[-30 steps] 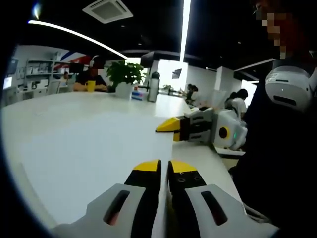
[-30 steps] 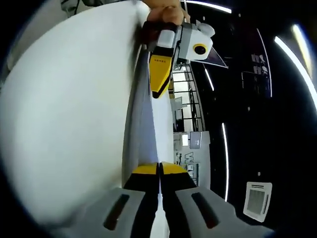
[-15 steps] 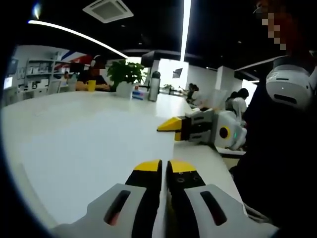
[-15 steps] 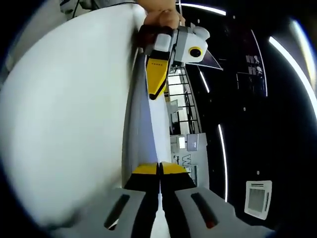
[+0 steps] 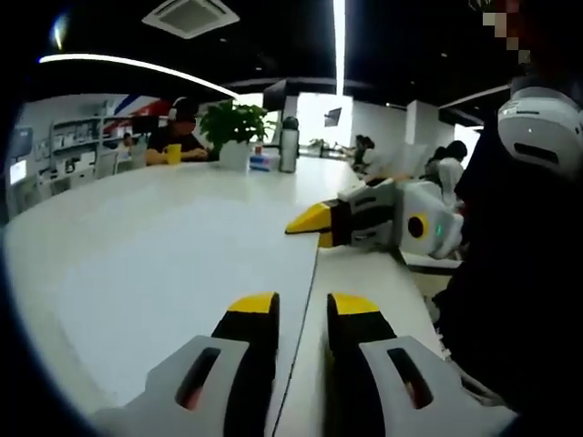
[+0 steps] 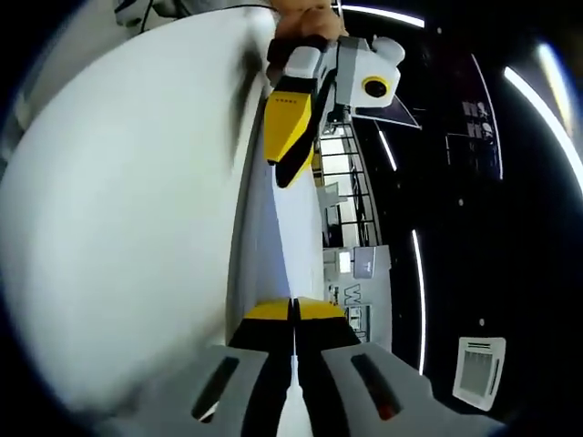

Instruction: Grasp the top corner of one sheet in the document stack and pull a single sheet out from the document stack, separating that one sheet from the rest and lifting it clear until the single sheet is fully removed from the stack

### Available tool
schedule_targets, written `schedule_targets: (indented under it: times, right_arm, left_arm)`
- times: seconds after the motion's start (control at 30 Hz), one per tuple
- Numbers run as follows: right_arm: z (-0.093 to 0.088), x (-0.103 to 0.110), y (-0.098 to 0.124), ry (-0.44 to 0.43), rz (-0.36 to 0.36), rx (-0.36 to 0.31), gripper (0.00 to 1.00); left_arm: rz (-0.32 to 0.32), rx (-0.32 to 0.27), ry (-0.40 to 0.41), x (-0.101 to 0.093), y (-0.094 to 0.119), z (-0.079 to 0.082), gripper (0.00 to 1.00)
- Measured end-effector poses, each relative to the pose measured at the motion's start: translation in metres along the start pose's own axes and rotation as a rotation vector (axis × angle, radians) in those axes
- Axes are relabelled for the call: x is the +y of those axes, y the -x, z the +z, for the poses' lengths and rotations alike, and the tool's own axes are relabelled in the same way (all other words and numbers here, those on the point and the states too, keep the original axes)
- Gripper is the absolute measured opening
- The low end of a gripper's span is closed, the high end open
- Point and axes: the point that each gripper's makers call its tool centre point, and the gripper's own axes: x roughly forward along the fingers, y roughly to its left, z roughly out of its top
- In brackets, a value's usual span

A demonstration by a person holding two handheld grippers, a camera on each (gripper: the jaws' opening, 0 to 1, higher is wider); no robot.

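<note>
A large white sheet (image 5: 173, 264) is held up in the air, its edge running from my right gripper (image 5: 305, 226) down to my left gripper (image 5: 302, 305). The left jaws stand apart, with the sheet's edge passing through the gap between them, untouched. In the right gripper view, my right gripper (image 6: 293, 309) is shut on the sheet's (image 6: 127, 209) near edge. The left gripper (image 6: 287, 155), held by a hand, sits at the far end of that edge with its yellow tips parted.
A white table (image 5: 383, 282) lies under the sheet. At its far end stand a potted plant (image 5: 235, 123), a dark bottle (image 5: 290, 146) and a yellow cup (image 5: 173, 155), with people seated there. A person in dark clothes (image 5: 519, 273) stands close on the right.
My left gripper's jaws have opened and let go of the sheet's edge. The right gripper stays shut on the sheet.
</note>
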Motion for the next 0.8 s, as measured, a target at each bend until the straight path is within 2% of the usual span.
schedule_targets:
  times: [0.03, 0.1, 0.27, 0.37, 0.5, 0.57, 0.67, 0.8]
  right_arm:
    - [0.0, 0.0, 0.0, -0.006, -0.003, -0.003, 0.01]
    - [0.0, 0.0, 0.001, -0.011, -0.003, -0.005, 0.01]
    - [0.0, 0.0, 0.0, -0.01, 0.008, -0.003, 0.0]
    - [-0.001, -0.001, -0.001, -0.006, -0.001, 0.0, 0.0]
    - [-0.003, -0.003, -0.001, -0.049, -0.009, -0.006, 0.01]
    - [-0.003, -0.003, -0.001, -0.056, -0.008, -0.007, 0.01]
    - [-0.004, -0.002, -0.002, -0.039, -0.007, 0.002, 0.01]
    - [-0.004, -0.003, -0.002, -0.023, -0.019, 0.005, 0.01]
  left_arm:
    - [0.035, 0.008, -0.029, 0.003, 0.003, 0.0, 0.25]
    - [0.053, 0.02, -0.025, 0.0, 0.009, -0.001, 0.26]
    - [0.113, -0.03, -0.018, -0.002, 0.034, 0.007, 0.3]
    - [0.17, -0.025, 0.008, 0.0, 0.047, 0.003, 0.37]
    - [0.229, -0.02, 0.009, -0.003, 0.06, -0.002, 0.42]
    - [0.301, -0.034, -0.022, -0.001, 0.068, 0.0, 0.43]
    - [0.355, -0.075, -0.016, -0.006, 0.081, 0.005, 0.44]
    - [0.448, -0.063, -0.041, -0.01, 0.092, 0.003, 0.56]
